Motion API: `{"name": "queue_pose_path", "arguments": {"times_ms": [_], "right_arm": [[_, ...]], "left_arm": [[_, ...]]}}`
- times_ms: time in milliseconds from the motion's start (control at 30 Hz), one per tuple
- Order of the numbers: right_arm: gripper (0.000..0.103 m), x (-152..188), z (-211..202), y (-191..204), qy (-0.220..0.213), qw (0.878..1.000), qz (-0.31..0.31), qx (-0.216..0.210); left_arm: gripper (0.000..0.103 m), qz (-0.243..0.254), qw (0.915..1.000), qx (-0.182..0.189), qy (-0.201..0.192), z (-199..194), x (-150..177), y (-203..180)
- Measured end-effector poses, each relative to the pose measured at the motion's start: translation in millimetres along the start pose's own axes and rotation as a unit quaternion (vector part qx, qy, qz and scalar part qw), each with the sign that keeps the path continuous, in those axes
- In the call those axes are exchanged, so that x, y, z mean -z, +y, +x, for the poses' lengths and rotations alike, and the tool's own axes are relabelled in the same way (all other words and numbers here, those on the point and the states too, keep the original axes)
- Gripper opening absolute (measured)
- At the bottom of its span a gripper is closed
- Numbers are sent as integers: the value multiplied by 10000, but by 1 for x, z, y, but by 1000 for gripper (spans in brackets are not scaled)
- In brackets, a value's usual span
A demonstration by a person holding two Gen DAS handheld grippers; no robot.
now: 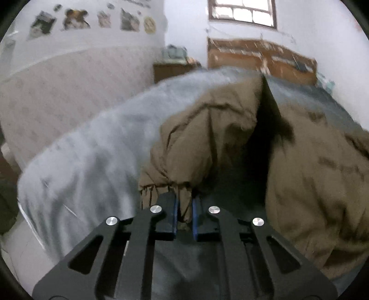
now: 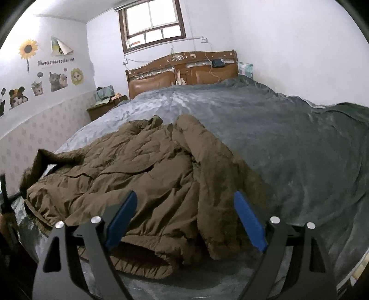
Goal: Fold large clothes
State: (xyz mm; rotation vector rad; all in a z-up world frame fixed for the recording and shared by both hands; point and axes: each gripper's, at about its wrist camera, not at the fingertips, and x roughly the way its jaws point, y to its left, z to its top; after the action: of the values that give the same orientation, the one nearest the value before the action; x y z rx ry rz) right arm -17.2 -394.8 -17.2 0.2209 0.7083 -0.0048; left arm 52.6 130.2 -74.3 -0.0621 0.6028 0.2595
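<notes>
The olive-brown quilted padded jacket (image 2: pixel 147 175) was found lying crumpled on the grey-blue plush bed cover (image 2: pixel 288 143), toward the foot and the left side of the bed, with one sleeve thrown across its body and the gathered elastic hem nearest the right camera. It was not yet laid flat, so the fold proper was judged not to have begun; the work in hand appeared to be spreading the garment out.

The left gripper (image 1: pixel 184 215) was observed with its blue-padded fingers (image 1: pixel 173 214) closed together on a gathered edge of the jacket, probably a cuff or hem corner, though blur in that view prevented certainty. The fabric was held raised from the bed, so that a dark hollow, likely the lining, was exposed beneath the lifted panel. This hold was judged to serve the purpose of drawing that side outward and taking out the bunching.

The right gripper (image 2: pixel 184 221) was held just above the near hem with its blue fingers (image 2: pixel 248 221) spread wide and nothing between them. It was taken to be positioned for a second hold on the hem, so that the jacket might be stretched between two points.

Beyond the bedding, a carved brown wooden headboard (image 2: pixel 182 69) stood against the far wall beneath a dark-framed window (image 2: pixel 152 20). Cat and sunflower stickers (image 2: pixel 55 79) were noted on the left wall.
</notes>
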Motion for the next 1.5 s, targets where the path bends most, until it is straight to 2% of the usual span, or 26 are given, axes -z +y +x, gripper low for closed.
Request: {"name": "queue_pose_path", "arguments": {"times_ms": [100, 300, 467, 633, 733, 767, 800, 833, 900, 933, 967, 1000, 1100, 1200, 1300, 1367, 1400, 1467, 1500], "right_arm": [[86, -8, -2, -1, -139, 9999, -9, -15], [86, -25, -4, 0, -353, 9993, 60, -98], [87, -39, -5, 8, -518, 9984, 46, -236], [87, -50, -5, 14, -613, 9975, 67, -334], [87, -51, -10, 16, -679, 9970, 84, -352], [87, -50, -14, 16, -749, 9966, 71, -342], [87, -49, -15, 16, -756, 9966, 49, -324], [87, -48, -15, 16, -728, 9969, 34, -301], [87, -46, -15, 14, -677, 9973, 62, -268], [87, -44, -14, 13, -636, 9976, 106, -268], [87, -44, -13, 13, -611, 9977, 124, -271], [87, -42, -13, 13, -600, 9978, 140, -262], [87, -42, -10, 17, -572, 9977, 171, -327], [89, -43, -5, 26, -550, 9975, 56, -435], [91, -45, 2, 41, -552, 9971, -22, -532], [91, -47, 8, 52, -556, 9971, 28, -520], [91, -46, 10, 57, -538, 9973, 37, -489], [91, -51, 16, 77, -505, 9987, -104, -28], [91, -52, 17, 84, -557, 9984, -66, 28]], "left_arm": [[6, -25, 9988, -97, -476, -24, -35, 3], [6, -64, 9927, 333, -1154, -69, -94, -17], [6, 296, 9808, 1087, -1593, -104, -132, -78], [9, 930, 9619, 1987, -1634, -120, -134, -166], [23, 1115, 9517, 2400, -1557, -125, -122, -209], [42, 1083, 9491, 2533, -1529, -127, -116, -219], [50, 1083, 9432, 2799, -1425, -129, -108, -231], [57, 1094, 9398, 2930, -1378, -129, -103, -239], [60, 1219, 9328, 3157, -1243, -128, -90, -259], [67, 1351, 9264, 3321, -1153, -129, -82, -270], [82, 1418, 9223, 3415, -1120, -130, -75, -278], [87, 1469, 9191, 3491, -1084, -131, -69, -283], [91, 1534, 9094, 3717, -1066, -144, -52, -287], [95, 1507, 9132, 3593, -1192, -150, -44, -276], [95, 1398, 9238, 3352, -1210, -149, -44, -253], [95, 1329, 9341, 3079, -1227, -145, -48, -233], [95, 1306, 9387, 2940, -1236, -142, -48, -224], [98, 1100, 9516, 2537, -1343, -138, -49, -196], [100, 996, 9550, 2447, -1349, -136, -50, -188]]}}
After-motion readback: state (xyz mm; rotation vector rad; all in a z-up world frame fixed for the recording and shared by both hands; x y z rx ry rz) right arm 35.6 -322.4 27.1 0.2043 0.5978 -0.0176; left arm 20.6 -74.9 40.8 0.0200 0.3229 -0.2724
